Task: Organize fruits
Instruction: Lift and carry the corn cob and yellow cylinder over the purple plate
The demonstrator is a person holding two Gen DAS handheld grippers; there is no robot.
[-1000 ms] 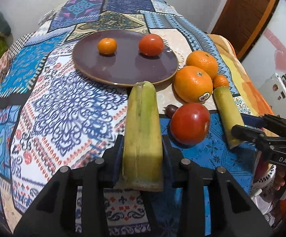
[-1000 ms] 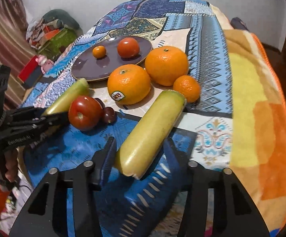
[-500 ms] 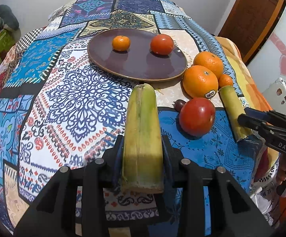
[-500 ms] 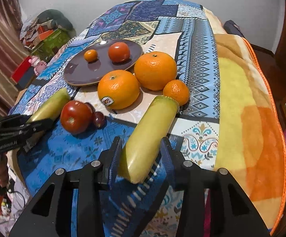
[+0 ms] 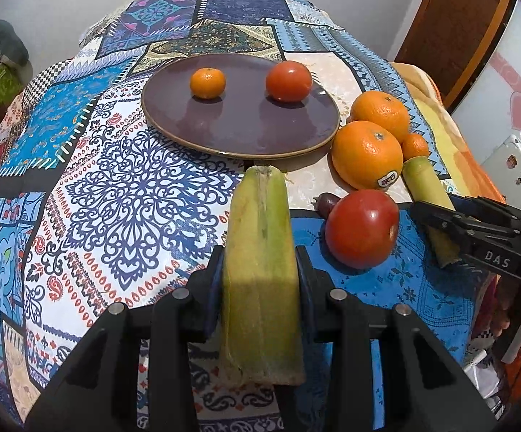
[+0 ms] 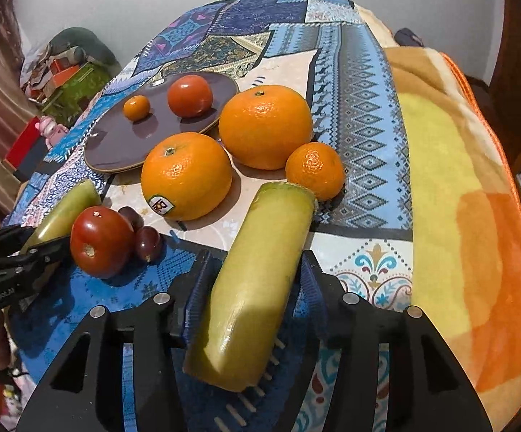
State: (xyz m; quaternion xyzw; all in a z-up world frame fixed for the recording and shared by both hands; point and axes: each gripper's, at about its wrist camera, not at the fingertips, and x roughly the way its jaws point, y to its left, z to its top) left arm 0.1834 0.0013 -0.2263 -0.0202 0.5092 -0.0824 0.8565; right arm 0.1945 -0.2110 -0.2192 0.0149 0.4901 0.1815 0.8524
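Both grippers hold banana halves.
Left gripper (image 5: 260,280) pinches one half (image 5: 260,252); right gripper (image 6: 253,284) pinches the other (image 6: 260,273), plate (image 5: 246,136) at twelve o'clock, likely their destination.

Left wrist view: right hand-held gripper (image 5: 437,212) carries white lettering "DAS". Sticker (image 5: 386,181) on the nearer large orange (image 5: 366,153): print too small to read.

Right wrist view: left hand-held gripper (image 6: 49,248) bears white lettering, illegible. Orange's sticker (image 6: 160,205): unreadable.

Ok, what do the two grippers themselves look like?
Both are matte black plastic with angular ribbed frames, silver pins and blue finger pads. The left gripper carries faint white lettering along its side; the right gripper reads "DAS" in white. No cables visible.
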